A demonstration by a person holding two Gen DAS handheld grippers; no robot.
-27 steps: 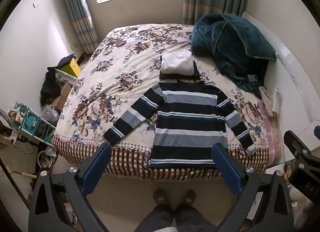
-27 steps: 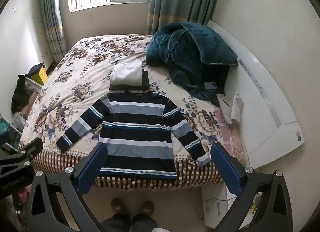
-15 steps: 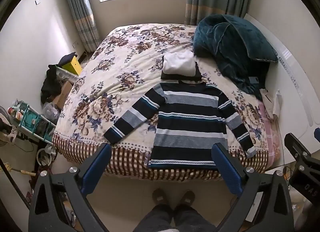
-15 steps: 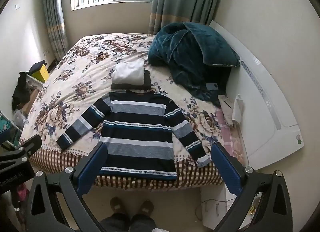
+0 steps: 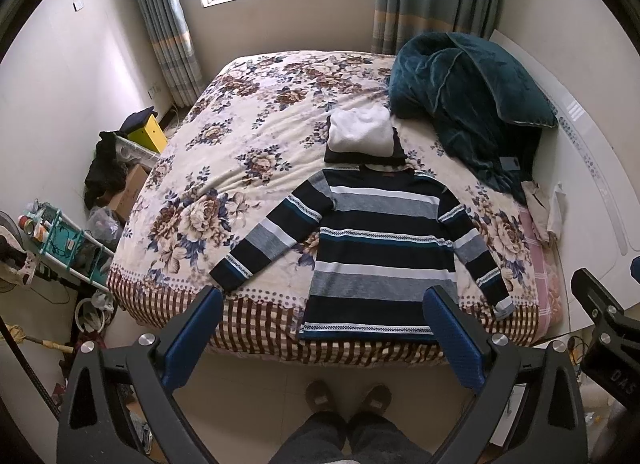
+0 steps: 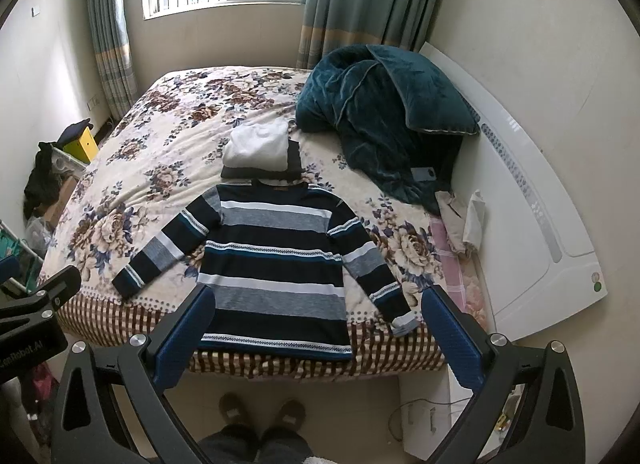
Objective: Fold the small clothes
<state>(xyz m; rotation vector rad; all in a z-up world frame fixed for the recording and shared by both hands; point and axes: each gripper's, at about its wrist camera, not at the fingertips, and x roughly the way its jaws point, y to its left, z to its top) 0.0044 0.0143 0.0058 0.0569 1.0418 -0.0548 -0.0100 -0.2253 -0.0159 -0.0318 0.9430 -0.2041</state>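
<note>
Left wrist view: both claws, left claw (image 5: 322,318) and right claw (image 6: 318,318), spread wide above the striped sweater (image 5: 378,252), whose overhanging hem could slide off the bed (image 5: 256,111).

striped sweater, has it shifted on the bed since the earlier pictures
No. The striped sweater lies flat with its collar just below the folded white and dark pile, hem at the bed's edge, as before.

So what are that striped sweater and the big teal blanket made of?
The striped sweater looks like a matte knit, going by its woven-in pattern bands. The teal blanket looks like plush fleece or velvet: soft sheen, thick folds. Exact fibres can't be told.
</note>
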